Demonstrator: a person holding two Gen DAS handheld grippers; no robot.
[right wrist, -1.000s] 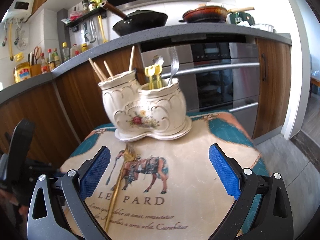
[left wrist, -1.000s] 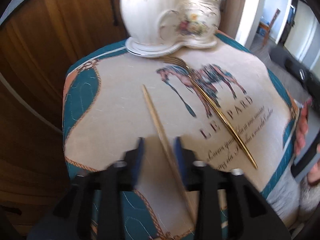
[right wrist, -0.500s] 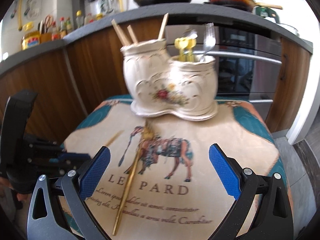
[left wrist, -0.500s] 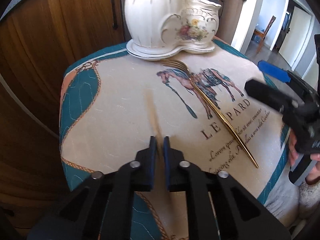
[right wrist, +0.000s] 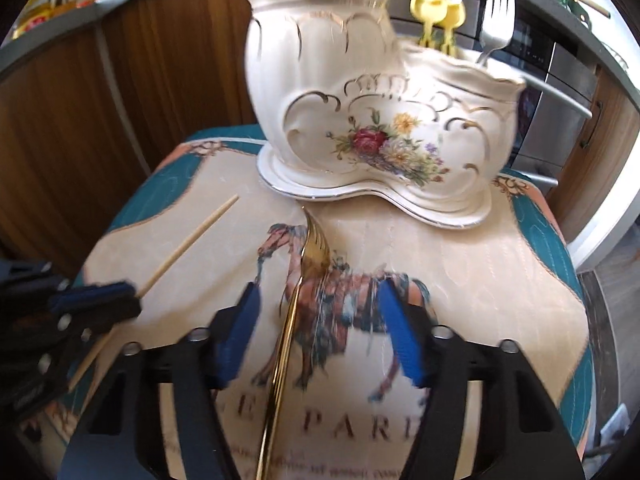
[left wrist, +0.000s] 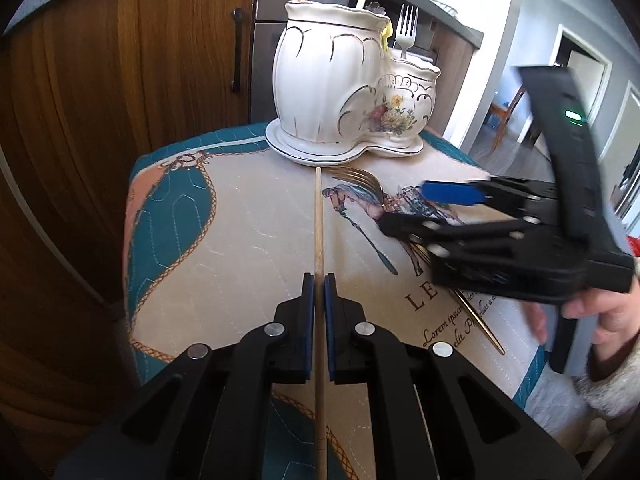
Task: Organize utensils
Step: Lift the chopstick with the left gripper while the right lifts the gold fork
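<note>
Left wrist view
Left gripper point(left wrist: 319, 280): clenched on a wooden chopstick point(left wrist: 319, 224), both blue pads pressed against the stick.
Chopstick position: ran straight up the middle of the frame, its tip ending just below the holder's saucer.
Gold fork point(left wrist: 362, 179): lay on the cloth right of centre, tines toward the holder, its handle partly hidden under the right gripper point(left wrist: 404, 208).
Right gripper: came in from the right edge, jaws parted, held in a hand point(left wrist: 596, 308).
Utensil holder point(left wrist: 340, 84): white ceramic, two pots, upper centre; chopsticks in the tall pot, a silver fork point(left wrist: 405, 26) in the low one.
Surface: printed cloth point(left wrist: 248, 224) with a horse and teal border.
Room: wooden cabinet doors at left, a doorway at upper right.

Right wrist view
Right gripper point(right wrist: 320, 322): released, jaws wide; the gold fork point(right wrist: 298, 292) lay between them, nearer the left pad, not touched.
Chopstick point(right wrist: 188, 242): slanted at centre left, held in the left gripper point(right wrist: 96, 300).
Utensil holder point(right wrist: 380, 120): upper centre, blurred.
Room: oven at upper right.
</note>
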